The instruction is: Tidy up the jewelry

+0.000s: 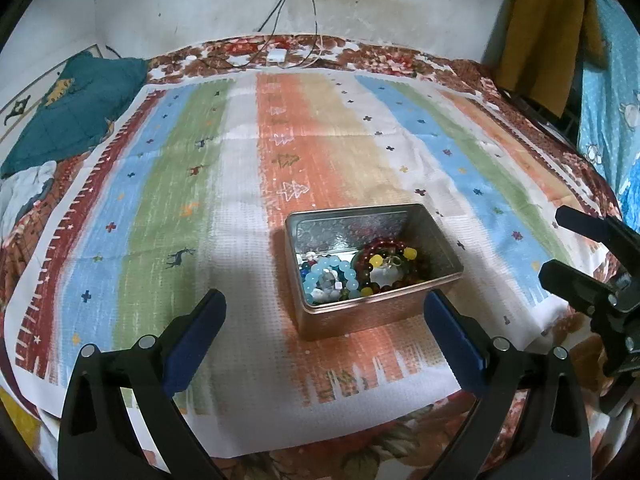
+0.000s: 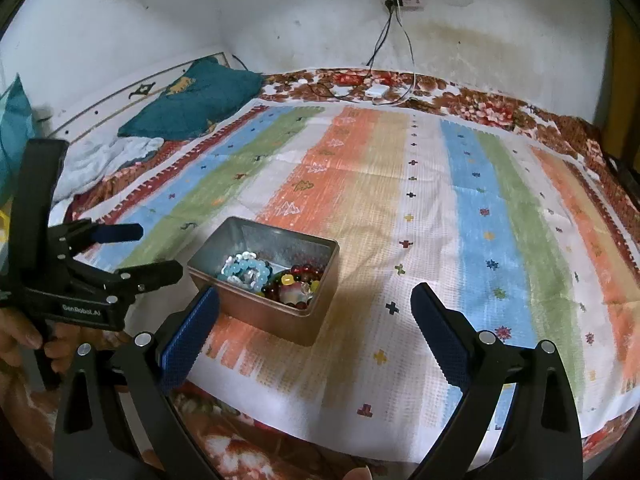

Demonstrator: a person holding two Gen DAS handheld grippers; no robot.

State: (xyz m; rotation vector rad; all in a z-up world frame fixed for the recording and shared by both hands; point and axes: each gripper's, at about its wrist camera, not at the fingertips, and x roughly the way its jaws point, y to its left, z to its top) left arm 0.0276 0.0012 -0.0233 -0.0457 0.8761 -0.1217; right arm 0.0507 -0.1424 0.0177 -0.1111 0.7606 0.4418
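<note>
hovering wide-open and empty, both grippers face the tin; its bead bracelets look slippery, best pinched by a strand.

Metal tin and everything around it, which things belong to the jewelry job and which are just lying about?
Belongs to the job:
metal tin
light blue bead bracelet
dark red bead bracelet

Just lying about:
teal pillow
white charger
mustard cloth

Tin box: shiny metal, reflective inside. Beads: glossy. Striped cloth: matt, woven. Claw pads: ribbed blue rubber.
</note>
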